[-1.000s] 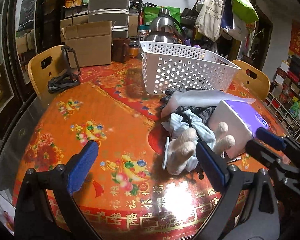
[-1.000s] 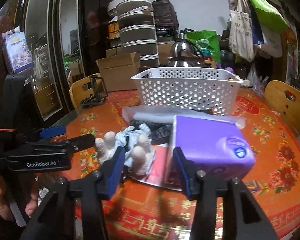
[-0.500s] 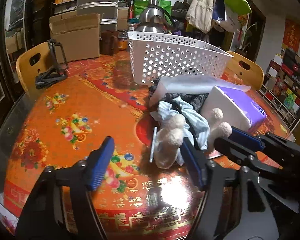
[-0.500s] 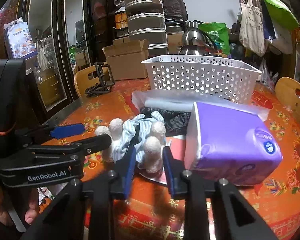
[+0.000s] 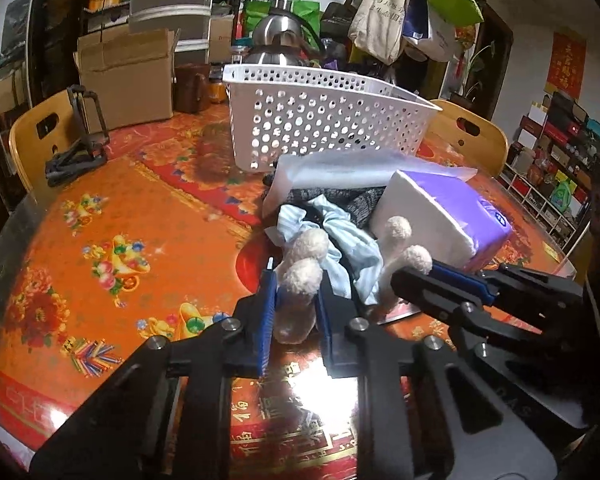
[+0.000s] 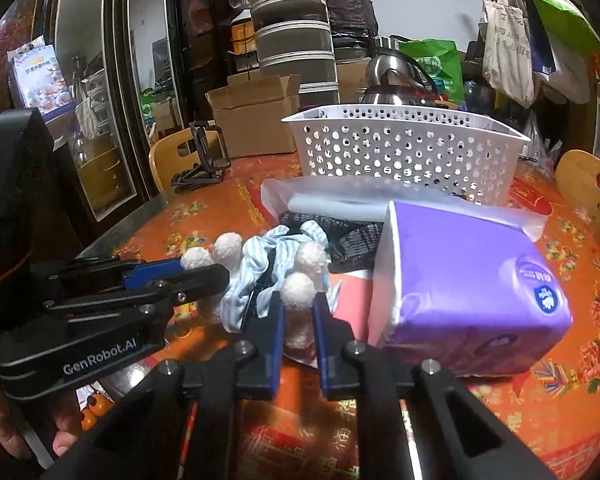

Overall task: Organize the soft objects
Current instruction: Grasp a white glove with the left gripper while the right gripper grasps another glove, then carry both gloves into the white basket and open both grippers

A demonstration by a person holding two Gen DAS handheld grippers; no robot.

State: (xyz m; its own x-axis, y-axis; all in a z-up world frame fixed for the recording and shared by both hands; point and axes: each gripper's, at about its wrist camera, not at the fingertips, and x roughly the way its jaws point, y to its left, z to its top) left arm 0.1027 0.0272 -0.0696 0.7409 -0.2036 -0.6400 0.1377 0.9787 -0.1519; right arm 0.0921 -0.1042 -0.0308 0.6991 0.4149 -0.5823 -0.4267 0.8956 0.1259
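A cream plush toy with fluffy limbs (image 5: 300, 276) lies on the table, wrapped in a light blue striped cloth (image 5: 340, 236). My left gripper (image 5: 294, 308) is shut on its left pair of limbs. My right gripper (image 6: 296, 312) is shut on its right pair of limbs (image 6: 300, 292); it also shows in the left wrist view (image 5: 412, 276). A purple tissue pack (image 6: 464, 284) lies right of the toy, on dark knit fabric (image 6: 352, 236). A white perforated basket (image 5: 320, 120) stands behind them.
A clear plastic bag (image 5: 352, 172) lies between the pile and the basket. A black folding stand (image 5: 80, 148) sits at the table's left. Cardboard boxes (image 5: 128, 76), a kettle (image 5: 280, 44) and wooden chairs (image 5: 468, 140) stand around the far edge.
Both grippers moved forward onto the plush toy and closed from open onto its limbs, left on the left pair, right on the right pair.
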